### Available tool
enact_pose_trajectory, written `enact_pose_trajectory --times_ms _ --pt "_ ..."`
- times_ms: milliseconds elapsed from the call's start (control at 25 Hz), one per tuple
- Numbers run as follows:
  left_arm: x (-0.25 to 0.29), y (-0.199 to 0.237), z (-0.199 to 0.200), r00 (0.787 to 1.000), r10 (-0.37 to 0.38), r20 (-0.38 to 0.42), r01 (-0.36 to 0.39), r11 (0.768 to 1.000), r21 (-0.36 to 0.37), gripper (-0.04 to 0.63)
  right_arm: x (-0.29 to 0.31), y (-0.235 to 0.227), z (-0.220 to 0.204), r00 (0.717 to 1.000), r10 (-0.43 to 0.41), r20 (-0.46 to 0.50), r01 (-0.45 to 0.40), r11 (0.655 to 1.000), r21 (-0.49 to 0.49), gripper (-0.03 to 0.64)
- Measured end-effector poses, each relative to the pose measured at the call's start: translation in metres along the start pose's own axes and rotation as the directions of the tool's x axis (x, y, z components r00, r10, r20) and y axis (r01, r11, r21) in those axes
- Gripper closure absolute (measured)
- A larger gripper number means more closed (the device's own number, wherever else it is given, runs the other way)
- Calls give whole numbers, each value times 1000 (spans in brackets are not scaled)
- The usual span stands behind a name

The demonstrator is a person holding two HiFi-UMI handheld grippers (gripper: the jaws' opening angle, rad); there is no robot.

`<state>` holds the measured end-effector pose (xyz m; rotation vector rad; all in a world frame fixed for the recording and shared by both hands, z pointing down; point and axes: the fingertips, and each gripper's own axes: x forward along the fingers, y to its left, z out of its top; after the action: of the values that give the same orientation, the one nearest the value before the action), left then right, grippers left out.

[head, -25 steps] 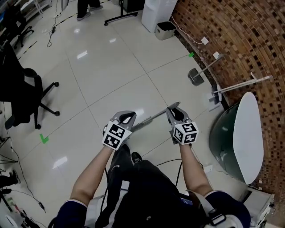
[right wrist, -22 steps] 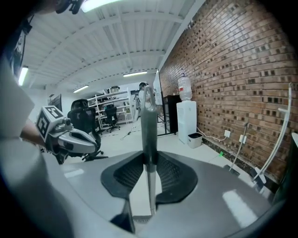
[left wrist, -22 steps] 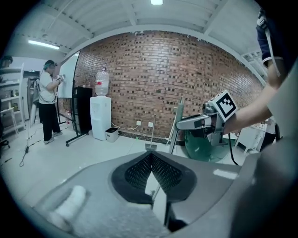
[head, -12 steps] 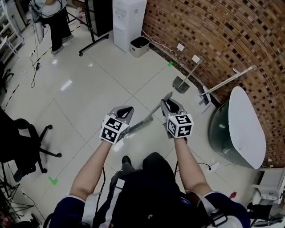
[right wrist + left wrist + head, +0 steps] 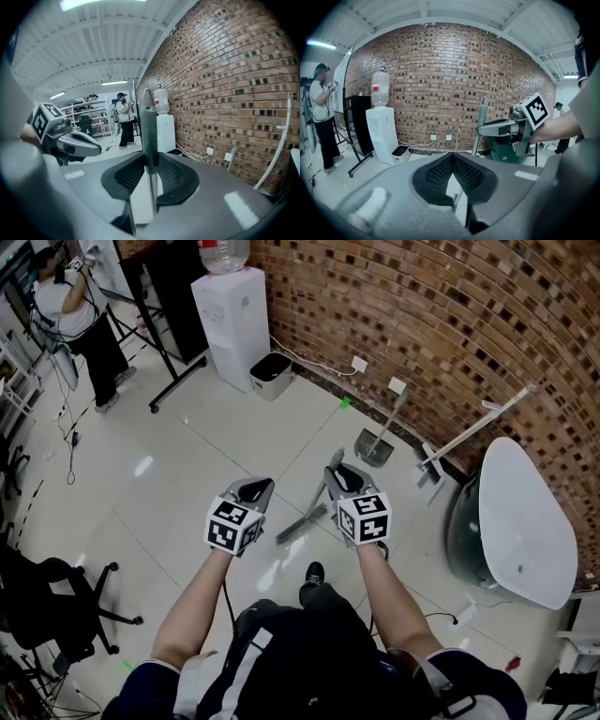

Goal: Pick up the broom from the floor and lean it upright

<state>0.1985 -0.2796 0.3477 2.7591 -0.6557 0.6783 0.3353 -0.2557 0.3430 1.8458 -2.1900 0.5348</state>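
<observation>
Broom (image 5: 302, 523) handle mostly hidden behind the right gripper (image 5: 341, 472), which clamps it, forearm outstretched, brush end low between both forearms; left gripper (image 5: 255, 487) is level alongside, jaws closed on nothing.

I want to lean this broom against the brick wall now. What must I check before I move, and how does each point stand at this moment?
1. Right gripper holds the broom handle: ok, its jaws are closed on it.
2. Left gripper free to help: ok, its jaws are together with nothing between them.
3. Broom head clear of the floor: cannot tell from these views.
4. Free place on the brick wall: ok, the stretch between the waste bin and the dustpan looks bare.
5. Nobody in the way: ok, the person stands far off to the left.
</observation>
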Motion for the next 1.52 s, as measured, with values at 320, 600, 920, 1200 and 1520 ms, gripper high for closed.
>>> enact_pose_trajectory --times_ms 320,600,920,1200,1520 --pt "85 29 64 999 -39 5 39 998 51 595 55 -86 38 999 -34 20 33 999 30 531" --pt "166 78 87 991 -130 7 129 989 74 595 114 -142 60 993 -116 -8 116 993 29 531" --pt "252 147 123 971 -240 0 240 970 41 595 179 -201 94 968 -245 -55 247 967 54 531" --pt "311 180 150 960 -278 -29 279 959 40 595 238 -260 118 957 -284 -57 288 954 80 531" --pt "396 213 167 966 -244 -90 247 969 26 595 298 -334 110 968 -241 -69 248 959 140 530"
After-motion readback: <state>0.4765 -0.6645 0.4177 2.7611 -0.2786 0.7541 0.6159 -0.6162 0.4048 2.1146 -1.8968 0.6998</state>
